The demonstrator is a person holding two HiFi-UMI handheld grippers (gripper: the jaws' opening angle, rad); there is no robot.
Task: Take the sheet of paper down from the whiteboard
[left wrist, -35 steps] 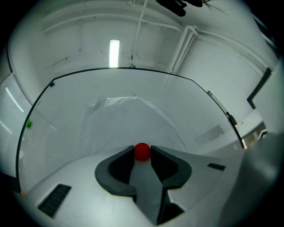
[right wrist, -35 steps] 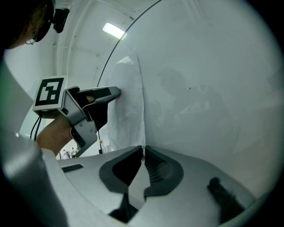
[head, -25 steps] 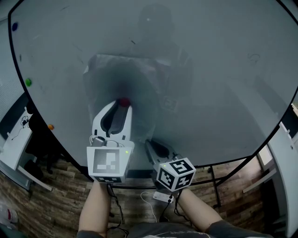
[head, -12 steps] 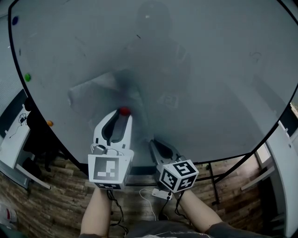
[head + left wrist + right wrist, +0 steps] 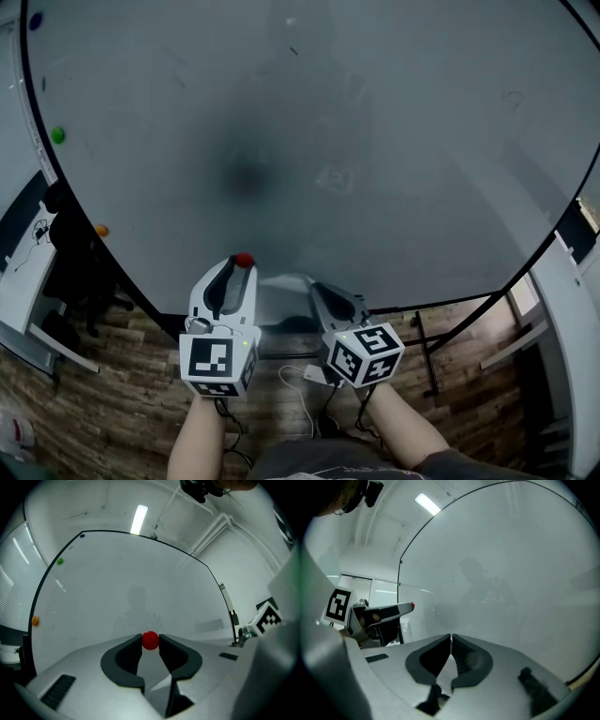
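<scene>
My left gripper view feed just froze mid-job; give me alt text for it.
The left gripper pinches a red magnet between its jaw tips, facing a whiteboard. A green magnet and an orange magnet sit near the board's left edge; a ceiling light glows above.
</scene>
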